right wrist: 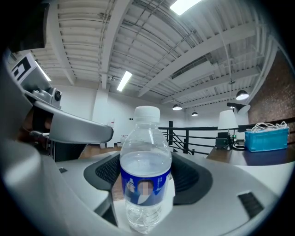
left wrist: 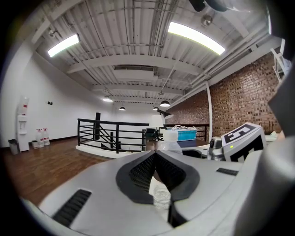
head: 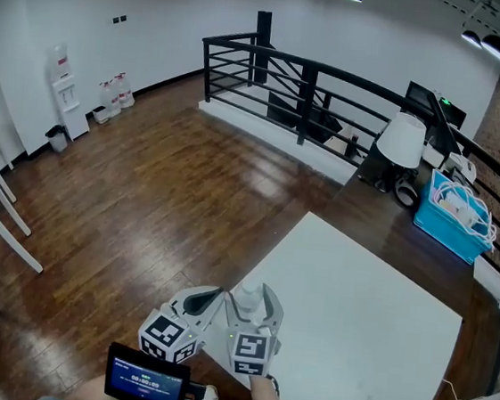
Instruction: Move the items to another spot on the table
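1. Your bottle (right wrist: 145,177) stands upright on the white counter (head: 353,323). Its long axis is vertical, with the white cap (right wrist: 146,113) pointing straight up and the base flat on the surface.
2. It is a clear plastic bottle with a blue label (right wrist: 144,184) round its middle. The water inside reaches to just above that label.
3. In the head view, the bottle sits at the counter's corner nearest you, on your left. It is close to the edge, with the wooden floor (head: 142,200) just beyond.
4. Your right tongs (head: 251,307) stand wide apart with the bottle between them. In the right gripper view, a little of each dark pad shows clear of the bottle's sides, so they are not squeezing it.
5. Your left tongs (left wrist: 155,154) are drawn together at the tips and have nothing between them.
6. From the left gripper view, the bottle lies just beyond those tips. Its cap shows above them, and a bit of its clear lower body shows through the slit between the pads.
7. Your two tools sit side by side at that corner, the left one just beside the right, and both point at the bottle.
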Action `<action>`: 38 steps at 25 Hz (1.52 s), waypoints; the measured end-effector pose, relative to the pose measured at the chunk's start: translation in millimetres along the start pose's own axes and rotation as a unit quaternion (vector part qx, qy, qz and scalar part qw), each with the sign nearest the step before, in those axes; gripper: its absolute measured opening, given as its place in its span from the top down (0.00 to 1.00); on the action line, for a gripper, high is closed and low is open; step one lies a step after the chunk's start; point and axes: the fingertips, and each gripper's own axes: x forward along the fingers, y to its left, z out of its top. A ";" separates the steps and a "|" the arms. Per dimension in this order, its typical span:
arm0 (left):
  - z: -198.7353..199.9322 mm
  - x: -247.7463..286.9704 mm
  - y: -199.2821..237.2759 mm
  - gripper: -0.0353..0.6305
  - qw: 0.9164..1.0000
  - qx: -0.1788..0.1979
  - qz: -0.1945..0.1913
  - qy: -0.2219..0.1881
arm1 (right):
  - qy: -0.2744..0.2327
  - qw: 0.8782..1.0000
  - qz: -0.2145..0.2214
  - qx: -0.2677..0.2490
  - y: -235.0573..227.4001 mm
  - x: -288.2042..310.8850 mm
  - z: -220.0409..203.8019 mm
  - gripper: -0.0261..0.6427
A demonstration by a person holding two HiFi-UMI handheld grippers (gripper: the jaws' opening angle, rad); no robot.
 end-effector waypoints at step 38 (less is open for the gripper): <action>49.2 29.6 -150.7 0.93 0.994 0.005 -0.098 -0.048 | -0.026 0.992 -0.117 -0.024 -98.8 -163.3 54.3 0.48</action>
